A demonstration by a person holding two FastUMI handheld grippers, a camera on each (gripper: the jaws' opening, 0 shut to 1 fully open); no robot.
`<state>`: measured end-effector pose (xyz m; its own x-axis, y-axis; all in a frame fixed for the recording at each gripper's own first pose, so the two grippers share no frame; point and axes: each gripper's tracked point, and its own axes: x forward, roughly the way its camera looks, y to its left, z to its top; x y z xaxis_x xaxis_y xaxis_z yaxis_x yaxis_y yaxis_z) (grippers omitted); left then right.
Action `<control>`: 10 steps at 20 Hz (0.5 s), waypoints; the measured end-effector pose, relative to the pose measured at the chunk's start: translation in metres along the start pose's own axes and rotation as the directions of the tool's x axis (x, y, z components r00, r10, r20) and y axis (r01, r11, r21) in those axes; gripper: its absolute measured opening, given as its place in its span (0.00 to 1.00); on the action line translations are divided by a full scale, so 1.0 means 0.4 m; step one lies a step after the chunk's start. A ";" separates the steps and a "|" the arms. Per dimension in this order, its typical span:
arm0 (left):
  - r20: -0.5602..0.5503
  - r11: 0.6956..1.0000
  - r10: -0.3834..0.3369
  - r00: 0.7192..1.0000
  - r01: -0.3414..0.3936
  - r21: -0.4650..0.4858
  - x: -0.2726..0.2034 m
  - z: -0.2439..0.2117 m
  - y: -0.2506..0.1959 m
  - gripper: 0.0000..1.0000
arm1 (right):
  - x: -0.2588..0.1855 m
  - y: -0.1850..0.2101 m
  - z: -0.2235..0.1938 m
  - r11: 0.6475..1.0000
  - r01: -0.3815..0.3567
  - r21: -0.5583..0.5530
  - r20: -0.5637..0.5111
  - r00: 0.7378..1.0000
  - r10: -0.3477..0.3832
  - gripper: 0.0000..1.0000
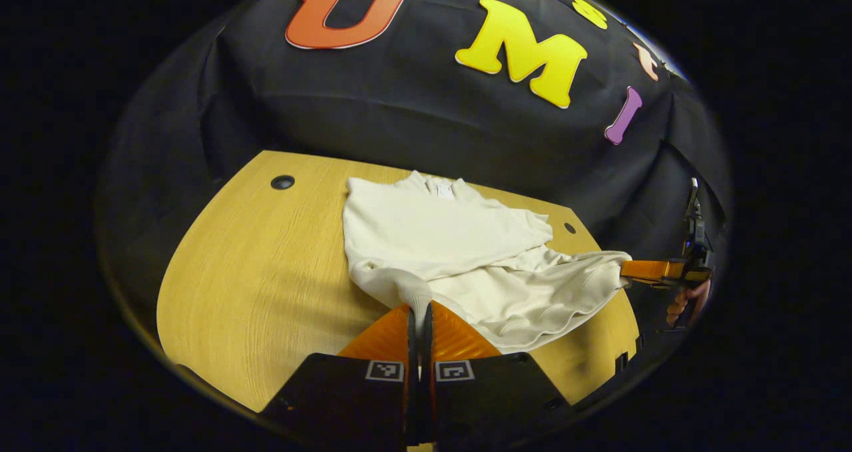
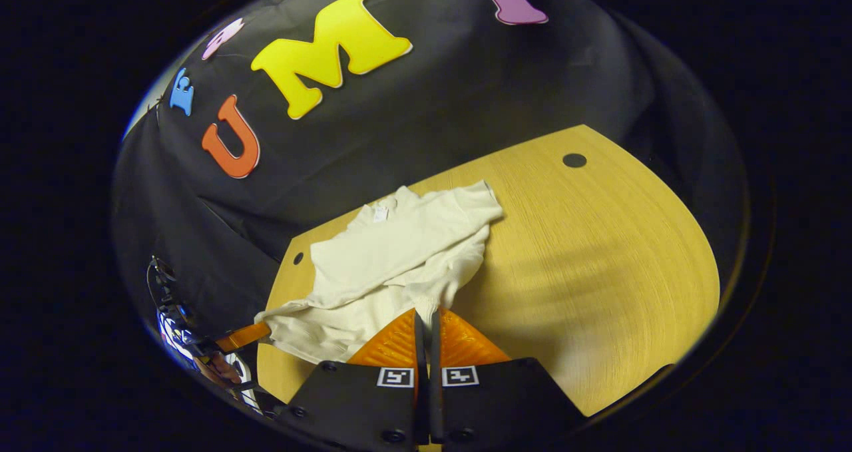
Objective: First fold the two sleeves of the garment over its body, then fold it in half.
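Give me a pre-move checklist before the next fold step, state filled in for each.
1. Left gripper shut on the shirt's cuff: ok, cloth pinched between its fingers.
2. Right gripper shut on the other cuff: ok.
3. Shirt lying flat: not ok, lower half bunched and wrinkled.
4. Sleeves folded over the body: cannot tell, both are being pulled toward the near edge.
5. Shirt fully on the table: not ok, one corner appears to reach past the edge.
6. Bare table beside the shirt to work on: ok.
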<state>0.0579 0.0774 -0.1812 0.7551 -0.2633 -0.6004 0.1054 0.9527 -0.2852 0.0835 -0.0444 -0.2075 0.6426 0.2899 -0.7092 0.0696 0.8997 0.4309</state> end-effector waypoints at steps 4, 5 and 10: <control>0.098 1.000 -0.025 0.995 0.025 -0.001 0.017 0.181 -0.010 0.03 | 0.008 0.075 0.179 0.999 -0.045 -0.002 0.070 0.997 0.045 0.01; 0.123 1.000 -0.031 0.992 0.031 0.000 0.020 0.224 -0.010 0.03 | 0.010 0.087 0.218 0.999 -0.053 0.004 0.087 0.995 0.052 0.01; 0.177 1.000 -0.011 0.984 0.014 -0.012 0.094 0.411 -0.002 0.03 | 0.087 0.119 0.395 0.999 -0.048 0.009 0.134 0.990 0.047 0.01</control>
<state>0.1926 0.0917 -0.0808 0.8567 -0.2431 -0.4550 0.1080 0.9470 -0.3026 0.2297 -0.0432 -0.1236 0.7413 0.2855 -0.6074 0.0454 0.8816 0.4698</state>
